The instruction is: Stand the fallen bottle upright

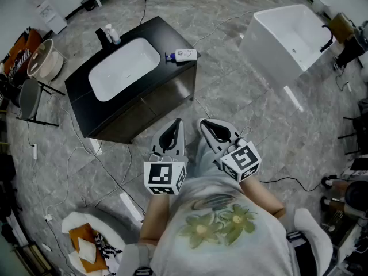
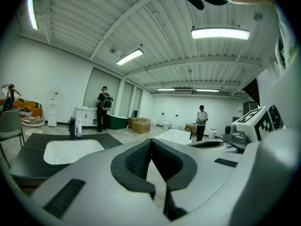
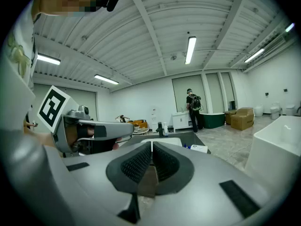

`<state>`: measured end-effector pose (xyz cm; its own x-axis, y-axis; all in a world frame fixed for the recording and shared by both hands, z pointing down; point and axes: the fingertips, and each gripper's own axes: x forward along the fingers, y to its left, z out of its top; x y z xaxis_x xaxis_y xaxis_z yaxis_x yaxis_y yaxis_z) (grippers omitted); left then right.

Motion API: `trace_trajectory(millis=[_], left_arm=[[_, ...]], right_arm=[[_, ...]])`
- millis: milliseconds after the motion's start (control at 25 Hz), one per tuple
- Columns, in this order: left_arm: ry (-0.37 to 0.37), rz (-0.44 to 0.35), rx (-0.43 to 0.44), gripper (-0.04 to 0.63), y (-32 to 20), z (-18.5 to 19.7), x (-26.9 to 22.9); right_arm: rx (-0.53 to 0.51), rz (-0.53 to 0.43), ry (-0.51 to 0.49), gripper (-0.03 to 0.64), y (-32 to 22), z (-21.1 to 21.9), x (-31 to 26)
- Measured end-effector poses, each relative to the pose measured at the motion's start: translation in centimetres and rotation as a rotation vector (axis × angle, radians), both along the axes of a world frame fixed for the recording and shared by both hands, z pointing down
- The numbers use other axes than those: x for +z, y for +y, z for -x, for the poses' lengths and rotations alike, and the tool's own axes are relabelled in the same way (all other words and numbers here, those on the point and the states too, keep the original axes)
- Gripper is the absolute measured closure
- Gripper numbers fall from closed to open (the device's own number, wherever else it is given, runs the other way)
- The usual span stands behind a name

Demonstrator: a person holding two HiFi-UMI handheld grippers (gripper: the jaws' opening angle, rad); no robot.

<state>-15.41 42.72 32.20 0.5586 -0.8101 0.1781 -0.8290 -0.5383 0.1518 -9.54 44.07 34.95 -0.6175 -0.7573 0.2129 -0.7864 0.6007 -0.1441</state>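
Observation:
The fallen bottle, white with a blue cap, lies on its side at the right corner of the black vanity counter; the right gripper view shows the bottle just past the jaws. Another small bottle stands upright by the black faucet behind the white basin. My left gripper and right gripper are held side by side close to the person's body, well short of the vanity. Both are shut with nothing between the pads, as the left gripper and right gripper show in their own views.
A white bathtub stands on the floor at the far right. Cables and a power strip lie on the grey floor around the vanity. A chair and a round tub are at the left. Two people stand far off.

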Motion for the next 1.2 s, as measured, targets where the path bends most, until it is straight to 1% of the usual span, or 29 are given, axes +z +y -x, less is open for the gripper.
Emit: trace_trajectory(millis=[320,520,880,1200], left_arm=[[0.015,0.013,-0.002,0.577,-2.9,0.8,-0.1],[0.018,0.030,-0.010,0.577,-5.8,1.6,0.1],[0.010,0.057,-0.023,0.577,-12.8,1.5,1.1],[-0.004,0.083,-0.052,0.577,-20.3,0.9,1.5]], right_arm=[[-0.016,-0.006,0.005,0.572,-2.8,0.5,-0.2],[-0.030,0.008,0.011,0.572,-6.0,1.0,0.2],[-0.071,0.022,0.006,0.572,-13.9,1.8,0.9],[-0.104,0.041,0.010,0.572,-21.7,1.0,1.2]])
